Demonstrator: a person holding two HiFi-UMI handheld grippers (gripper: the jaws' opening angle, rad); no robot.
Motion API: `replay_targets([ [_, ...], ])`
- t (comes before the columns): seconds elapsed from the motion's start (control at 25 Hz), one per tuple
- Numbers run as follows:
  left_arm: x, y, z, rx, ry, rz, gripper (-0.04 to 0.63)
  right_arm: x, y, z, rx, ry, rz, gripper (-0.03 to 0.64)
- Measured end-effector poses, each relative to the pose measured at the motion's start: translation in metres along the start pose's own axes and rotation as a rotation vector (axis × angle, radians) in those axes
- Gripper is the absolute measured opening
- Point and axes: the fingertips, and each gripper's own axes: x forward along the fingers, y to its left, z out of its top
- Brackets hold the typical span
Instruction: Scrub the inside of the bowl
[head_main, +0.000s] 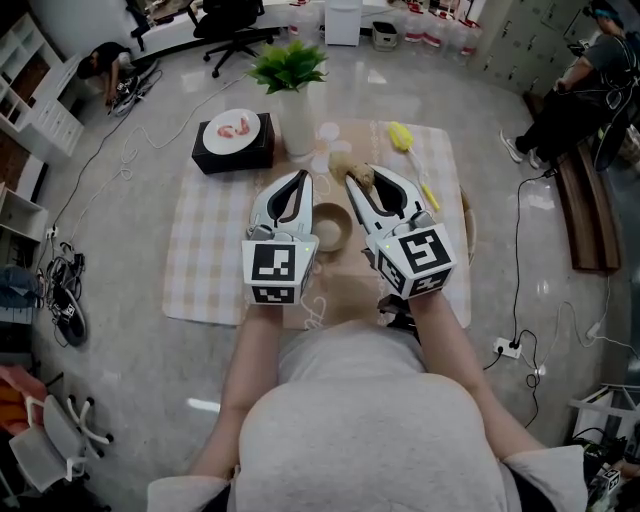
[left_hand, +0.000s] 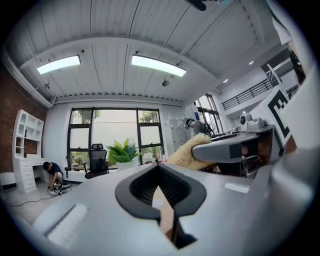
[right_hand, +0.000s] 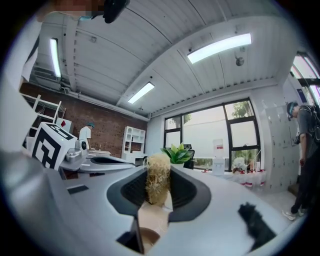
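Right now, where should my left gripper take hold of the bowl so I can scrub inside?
Probably pinch the left rim of the bowl, coming down from above: it sits upright and open, and that leaves the inside free for the loofah.

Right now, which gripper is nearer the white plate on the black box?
Left. The left gripper lies right of the plate; the right gripper lies farther right, beyond the left one.

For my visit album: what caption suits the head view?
Left gripper shut and empty, right gripper clamping a scrubber, a bowl between them on a checked cloth.
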Motion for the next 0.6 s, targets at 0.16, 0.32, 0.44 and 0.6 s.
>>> replay_targets([
  [0.16, -0.001, 0.005, 0.005, -0.004, -0.014, 0.001, 0.002, 0.005, 0.004, 0.0, 0.002, 0.003, -0.003, 0.106],
  [0.32, 0.004, -0.003, 0.006, -0.001, -0.01, 0.001, 0.002, 0.0, -0.005, -0.003, 0.009, 0.017, -0.006, 0.106],
  [0.44, 0.003, -0.002, 0.007, 0.002, -0.014, 0.003, 0.002, -0.001, -0.005, -0.006, 0.028, 0.035, -0.007, 0.106],
  [0.6, 0.001, 0.0, 0.008, 0.006, -0.018, 0.008, 0.0, -0.003, -0.006, -0.006, 0.041, 0.047, -0.002, 0.105],
])
